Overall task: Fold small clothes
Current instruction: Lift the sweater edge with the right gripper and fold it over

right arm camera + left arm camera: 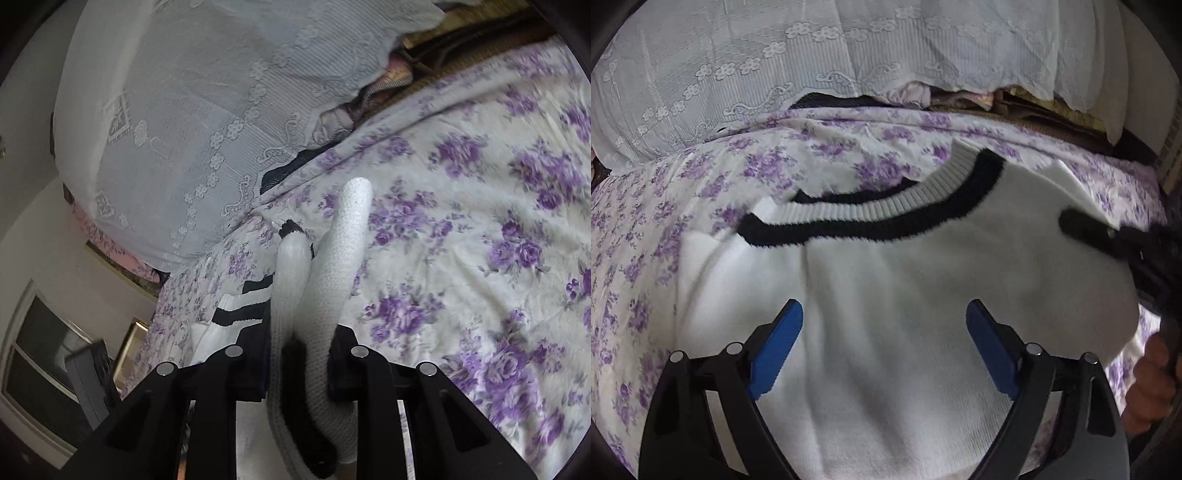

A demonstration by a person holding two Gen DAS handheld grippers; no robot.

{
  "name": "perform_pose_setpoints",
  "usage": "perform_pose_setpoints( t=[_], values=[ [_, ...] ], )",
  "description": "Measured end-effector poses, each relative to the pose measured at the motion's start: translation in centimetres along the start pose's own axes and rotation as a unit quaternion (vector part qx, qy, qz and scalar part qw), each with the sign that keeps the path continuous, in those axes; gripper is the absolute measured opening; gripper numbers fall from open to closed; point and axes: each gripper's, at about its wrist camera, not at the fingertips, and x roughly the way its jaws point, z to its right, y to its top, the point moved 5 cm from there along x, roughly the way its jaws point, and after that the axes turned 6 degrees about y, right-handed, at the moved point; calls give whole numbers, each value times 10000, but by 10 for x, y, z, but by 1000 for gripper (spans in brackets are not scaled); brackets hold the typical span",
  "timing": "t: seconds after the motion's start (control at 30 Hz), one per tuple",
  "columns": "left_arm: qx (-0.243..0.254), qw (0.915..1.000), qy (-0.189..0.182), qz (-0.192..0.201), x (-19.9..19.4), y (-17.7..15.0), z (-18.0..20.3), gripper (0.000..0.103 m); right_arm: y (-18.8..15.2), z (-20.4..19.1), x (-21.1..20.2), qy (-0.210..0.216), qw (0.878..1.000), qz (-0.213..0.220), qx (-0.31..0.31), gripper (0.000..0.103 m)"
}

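A white knit sweater (886, 295) with a black-trimmed ribbed neckline (871, 221) lies spread on the purple-flowered bedsheet (646, 240). My left gripper (884, 328) hovers over the sweater's body, its blue pads (779, 347) wide apart with nothing between them. At the sweater's right shoulder a black finger of my right gripper (1082, 225) reaches in. In the right wrist view my right gripper (299, 354) is shut on a bunched fold of the white sweater (332, 273), which stands up between the black fingers (251, 362); the black-striped trim (240, 306) shows to the left.
A white lace cover (775, 74) drapes a pile along the back of the bed, with stacked fabrics (1015, 107) showing under its edge. A person's hand (1148, 384) is at the right edge. A window (40, 347) and a dark box (88, 380) are beyond the bed's left side.
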Motion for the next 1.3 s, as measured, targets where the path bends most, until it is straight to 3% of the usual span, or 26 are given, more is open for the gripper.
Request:
perform_pose_setpoints(
  t=[0.1,0.27,0.37,0.43,0.57,0.77,0.9,0.97,1.1,1.3],
  values=[
    [-289,9989,-310,-186,8,14,-13,88,-2,-17,3,-134,9996,-11,-233,22],
    [-448,9971,-485,-375,31,27,-26,88,-12,-47,12,-348,9969,-49,-700,22],
    [-730,9889,-997,-820,60,33,-31,88,-20,-62,17,-523,9935,-101,-1004,23],
    [-761,9868,-1104,-911,71,37,-31,89,-26,-73,21,-598,9908,-186,-1196,23],
    [-691,9861,-1237,-870,73,50,-28,89,-35,-92,26,-751,9859,-270,-1469,22],
    [-1099,9777,-1690,-593,51,64,-52,89,-40,-120,42,-808,9816,-414,-1677,22],
    [-953,9848,-1429,-259,28,69,-64,89,-43,-147,54,-769,9796,-471,-1798,22],
    [-1092,9827,-1472,-280,28,68,-74,88,-45,-156,61,-742,9797,-497,-1796,22],
    [-1445,9699,-1900,-473,32,65,-96,88,-50,-170,69,-641,9805,-517,-1785,22],
    [-1541,9708,-1821,-262,17,66,-130,88,-56,-197,92,-422,9815,-653,-1750,22]
  ],
)
